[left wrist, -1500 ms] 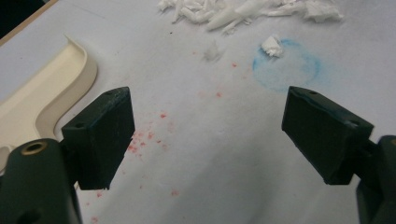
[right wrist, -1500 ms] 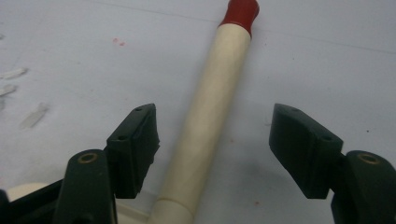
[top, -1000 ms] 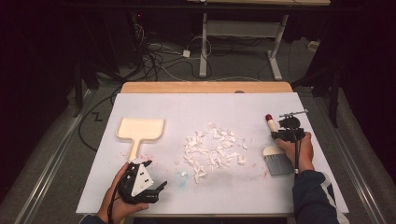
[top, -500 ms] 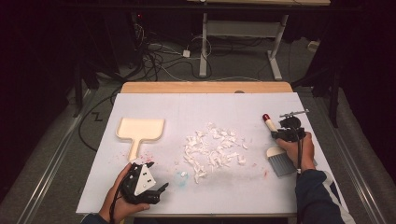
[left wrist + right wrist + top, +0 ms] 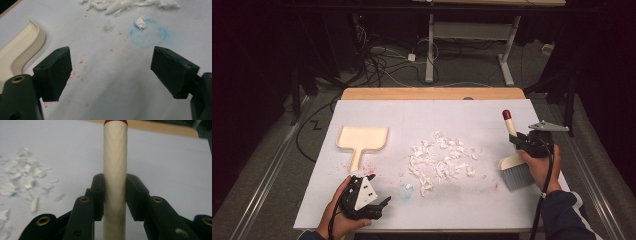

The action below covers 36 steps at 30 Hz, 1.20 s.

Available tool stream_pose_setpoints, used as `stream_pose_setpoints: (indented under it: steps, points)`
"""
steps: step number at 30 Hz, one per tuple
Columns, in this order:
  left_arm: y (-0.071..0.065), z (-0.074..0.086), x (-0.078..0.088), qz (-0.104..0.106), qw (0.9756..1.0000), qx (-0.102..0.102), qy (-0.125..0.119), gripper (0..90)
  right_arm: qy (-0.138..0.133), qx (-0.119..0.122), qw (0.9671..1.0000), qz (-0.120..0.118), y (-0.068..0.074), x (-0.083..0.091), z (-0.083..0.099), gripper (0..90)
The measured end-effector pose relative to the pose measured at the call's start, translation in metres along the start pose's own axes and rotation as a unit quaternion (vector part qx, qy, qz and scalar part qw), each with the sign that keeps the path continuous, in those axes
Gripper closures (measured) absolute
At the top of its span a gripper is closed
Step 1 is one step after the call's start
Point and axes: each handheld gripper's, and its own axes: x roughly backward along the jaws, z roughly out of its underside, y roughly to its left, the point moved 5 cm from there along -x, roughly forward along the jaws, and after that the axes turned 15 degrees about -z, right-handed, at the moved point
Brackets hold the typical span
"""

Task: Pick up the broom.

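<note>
A pile of white paper scraps (image 5: 439, 161) lies in the middle of the white sheet (image 5: 437, 115). A cream dustpan (image 5: 360, 140) lies flat at the left. My right gripper (image 5: 521, 141) is shut on the cream handle of a hand brush (image 5: 514, 167) with grey bristles and a red tip, at the right of the pile; its pads clamp the brush handle (image 5: 115, 170) from both sides. My left gripper (image 5: 379, 204) rests low near the front edge, open, with bare sheet between its fingers (image 5: 53, 71). The dustpan edge (image 5: 23, 48) lies beside its left jaw.
A blue smudge (image 5: 148, 33) with a stray scrap and red specks mark the sheet near the left gripper. A wooden table edge (image 5: 432, 93) runs along the back. Cables and desk legs (image 5: 429, 45) lie on the floor beyond.
The right gripper has lifted the brush and carried it a little right and toward the front, handle tilting more upright. The left gripper has stayed put.
</note>
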Motion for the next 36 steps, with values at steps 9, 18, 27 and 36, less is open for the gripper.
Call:
stream_pose_setpoints:
  steps: [9, 18, 27, 36]
  points:
    - [0.000, -0.001, -0.001, 0.002, 1.0000, 0.000, 0.001, 17.0, -0.062, 0.039, 0.9968, -0.031, 0.016, 0.033, -0.002, 71.4]
    - [-0.002, -0.003, 0.002, 0.001, 1.0000, 0.002, -0.004, 17.2, -0.117, 0.049, 0.9908, -0.049, 0.029, 0.067, -0.007, 71.6]
    - [-0.009, -0.022, 0.005, 0.032, 0.9987, 0.025, -0.032, 17.3, -0.130, 0.085, 0.9862, -0.057, 0.064, 0.073, -0.024, 71.7]
    - [-0.024, -0.086, 0.009, 0.071, 0.9906, 0.069, -0.095, 19.7, -0.151, 0.099, 0.9808, -0.074, 0.105, 0.071, -0.046, 71.7]
